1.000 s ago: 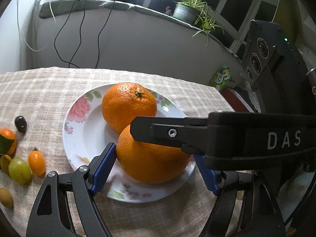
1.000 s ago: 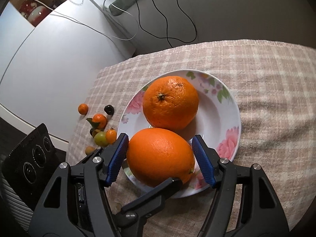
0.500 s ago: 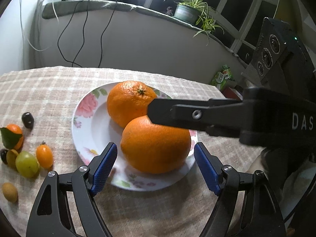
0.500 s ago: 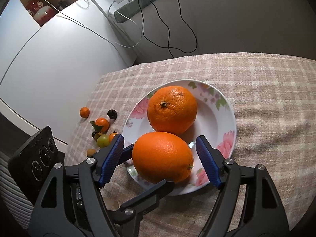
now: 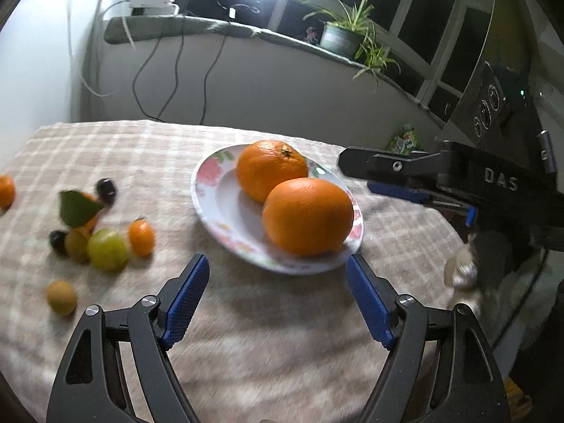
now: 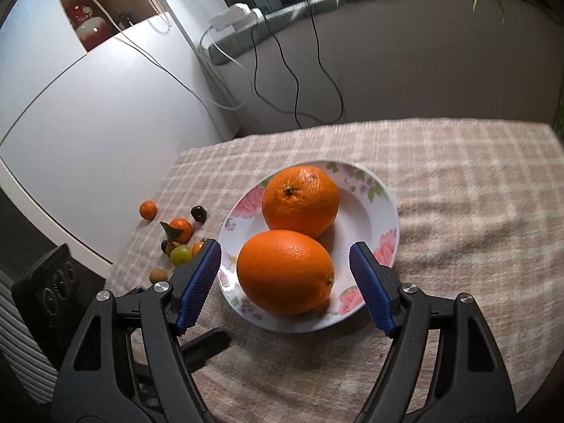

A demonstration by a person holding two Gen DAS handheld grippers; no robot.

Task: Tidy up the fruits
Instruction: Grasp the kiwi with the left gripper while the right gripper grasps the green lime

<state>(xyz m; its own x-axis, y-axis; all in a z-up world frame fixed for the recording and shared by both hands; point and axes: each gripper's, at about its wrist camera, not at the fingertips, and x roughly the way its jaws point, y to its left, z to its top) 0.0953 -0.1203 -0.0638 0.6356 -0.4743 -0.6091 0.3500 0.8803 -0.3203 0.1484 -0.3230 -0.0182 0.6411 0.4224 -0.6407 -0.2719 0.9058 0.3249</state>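
A flowered white plate [image 5: 215, 208] [image 6: 382, 211] on the checked cloth holds two big oranges, a near one [image 5: 308, 216] [image 6: 285, 271] and a far one [image 5: 271, 169] [image 6: 299, 199]. My left gripper [image 5: 278, 271] is open over bare cloth, just short of the plate's near rim. My right gripper [image 6: 284, 257] is open with its blue pads [image 6: 370, 289] on either side of the near orange, clear of it. It shows in the left wrist view as a black finger [image 5: 387, 165] right of the plate. Small fruits lie left of the plate: a leafed mandarin [image 5: 81, 208] [image 6: 179, 229], a green grape [image 5: 107, 249] [image 6: 181, 253] and a kumquat [image 5: 141, 237].
More small fruit: a dark grape [image 5: 105, 190], a brown longan [image 5: 61, 297] [image 6: 158, 275], a small orange [image 6: 148, 209] near the cloth's left edge. A white cabinet [image 6: 105, 123] stands left. Behind are a ledge with a power strip [image 5: 151, 0], hanging cables and a potted plant [image 5: 342, 35].
My left gripper has drawn back off the near orange and swung left, so the plate sits further right. The right gripper has opened wider and pulled back a little.
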